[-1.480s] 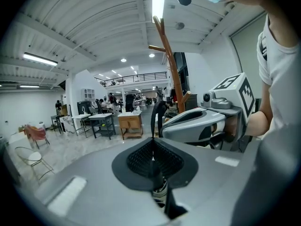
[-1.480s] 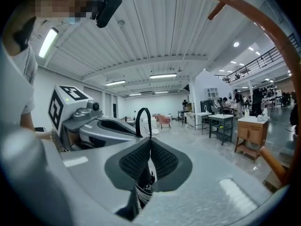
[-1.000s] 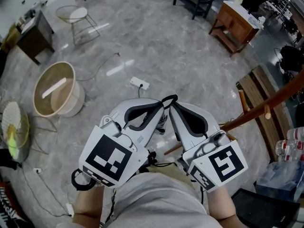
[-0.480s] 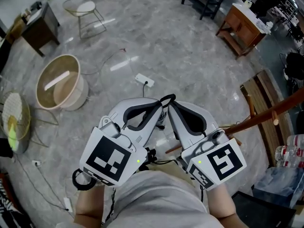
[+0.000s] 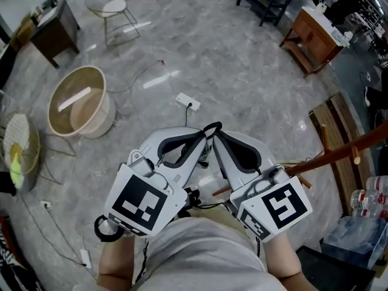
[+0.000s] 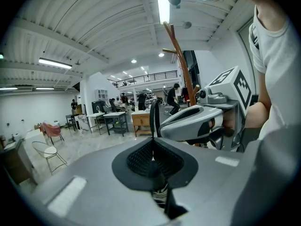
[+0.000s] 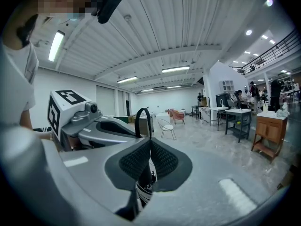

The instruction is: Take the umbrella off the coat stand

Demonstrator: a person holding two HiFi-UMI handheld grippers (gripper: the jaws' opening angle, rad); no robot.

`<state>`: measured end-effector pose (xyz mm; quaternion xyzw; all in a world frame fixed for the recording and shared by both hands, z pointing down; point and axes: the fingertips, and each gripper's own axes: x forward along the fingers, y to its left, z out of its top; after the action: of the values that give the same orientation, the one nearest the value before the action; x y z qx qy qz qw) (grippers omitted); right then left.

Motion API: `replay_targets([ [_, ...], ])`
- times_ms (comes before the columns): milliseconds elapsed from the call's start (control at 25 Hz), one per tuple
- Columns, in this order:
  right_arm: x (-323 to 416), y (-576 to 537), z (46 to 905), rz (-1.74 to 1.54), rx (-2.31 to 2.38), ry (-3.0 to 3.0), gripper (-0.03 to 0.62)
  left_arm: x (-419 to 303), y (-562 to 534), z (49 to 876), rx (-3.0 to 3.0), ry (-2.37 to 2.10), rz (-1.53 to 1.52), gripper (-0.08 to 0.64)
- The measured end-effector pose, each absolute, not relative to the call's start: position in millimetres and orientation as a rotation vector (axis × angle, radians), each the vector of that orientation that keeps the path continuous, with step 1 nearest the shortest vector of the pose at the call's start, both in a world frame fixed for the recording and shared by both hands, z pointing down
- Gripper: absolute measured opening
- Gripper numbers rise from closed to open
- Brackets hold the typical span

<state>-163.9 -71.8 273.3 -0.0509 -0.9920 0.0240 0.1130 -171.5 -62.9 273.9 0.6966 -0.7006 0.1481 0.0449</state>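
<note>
Glossy grey stone floor (image 5: 242, 65), polished and throwing back the lights. The coat stand (image 5: 339, 153) is smooth brown wood. The left gripper (image 5: 205, 137) and right gripper (image 5: 218, 137) have matt pale plastic shells. Their black ribbed rubbery pads (image 6: 141, 157) are pinched on a dull black strap (image 5: 212, 126). The chair (image 5: 115, 6) is thin metal wire.

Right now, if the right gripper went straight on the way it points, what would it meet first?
The black strap loop right at the right gripper's tips, which it seems to pinch; past it, probably only open floor.
</note>
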Motion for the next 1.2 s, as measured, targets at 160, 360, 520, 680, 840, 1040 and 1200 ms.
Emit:
replay_targets([
  [160,-166.4,-71.3,275.7,0.068,-0.150,-2.903,0.003,-174.4,-62.1,276.2,2.123,-2.140,0.446,0.021],
  [360,-169.4,-68.8,277.3,0.067,-0.142,-2.892,0.003,-177.9,-59.4,277.7,2.123,-2.133,0.437,0.021],
  [520,-169.3,-68.4,279.9,0.067,-0.134,-2.886,0.003,-178.0,-59.3,280.2,2.126,-2.126,0.435,0.021],
  [680,-168.4,-71.3,281.4,0.067,-0.123,-2.881,0.004,-177.0,-62.6,282.0,2.134,-2.114,0.436,0.021],
  [840,-168.6,-71.9,281.6,0.070,-0.114,-2.879,0.003,-177.0,-63.7,282.2,2.141,-2.106,0.439,0.021],
  [1040,-169.4,-74.2,282.0,0.072,-0.107,-2.879,0.003,-178.0,-65.7,282.8,2.143,-2.102,0.436,0.021],
  [1200,-170.3,-74.7,281.4,0.071,-0.105,-2.876,0.003,-179.6,-66.1,281.7,2.142,-2.103,0.430,0.021],
])
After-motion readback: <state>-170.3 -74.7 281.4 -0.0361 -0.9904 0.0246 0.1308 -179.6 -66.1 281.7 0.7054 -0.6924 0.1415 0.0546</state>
